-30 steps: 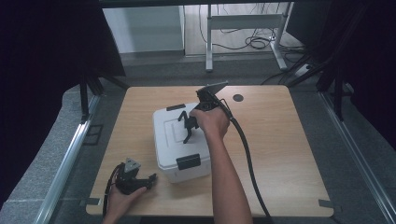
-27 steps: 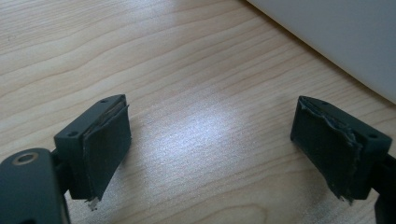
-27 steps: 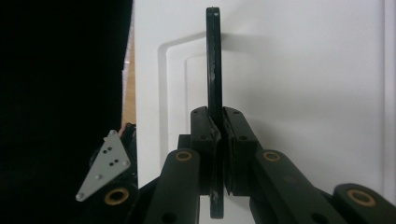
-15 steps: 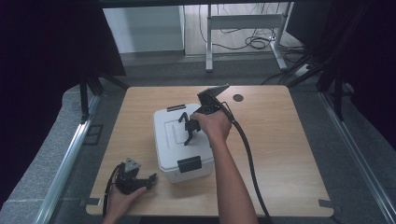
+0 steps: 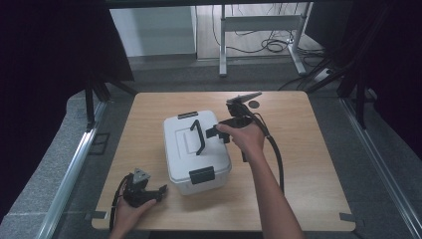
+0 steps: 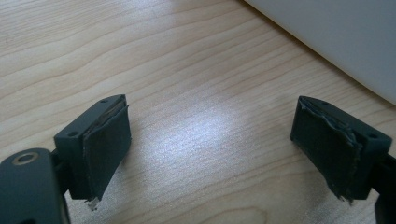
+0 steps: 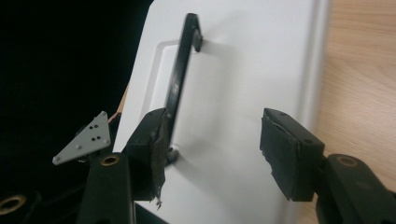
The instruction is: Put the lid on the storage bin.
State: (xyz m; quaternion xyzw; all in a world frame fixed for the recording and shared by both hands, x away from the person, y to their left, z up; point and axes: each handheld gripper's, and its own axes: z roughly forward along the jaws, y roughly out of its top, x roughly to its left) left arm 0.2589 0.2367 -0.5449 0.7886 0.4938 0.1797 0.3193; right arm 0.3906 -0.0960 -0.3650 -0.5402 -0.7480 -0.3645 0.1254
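A: High view first: shows the white box sitting on the table, a little left of centre, with its black handle standing upright on the lid.

B: And the right claw?

A: Hovers over the lid, just beside the handle on its right. Has just been opening, and is now spread wide with only bare lid in the gap. Seen along its own jaws, has the handle running up just behind one pad, close by but not pinched.

B: So released, by the look of it. And the left claw?

A: Rests low on the wood near the box's front left corner. Stands apart as well, clamped on nothing, with only wood grain between the pads.

B: Any word on the clips?

A: Front clip looks folded down and fastened. Far clip seems the same, though too small to be sure.

B: Progress, then?

A: Probably early to middle. Raising the handle looks done, judging by how upright it stands with nothing gripping it. Leaves the rest: perhaps freeing both clips and lifting the lid, or taking the handle again to carry the box. Cannot tell which from here.
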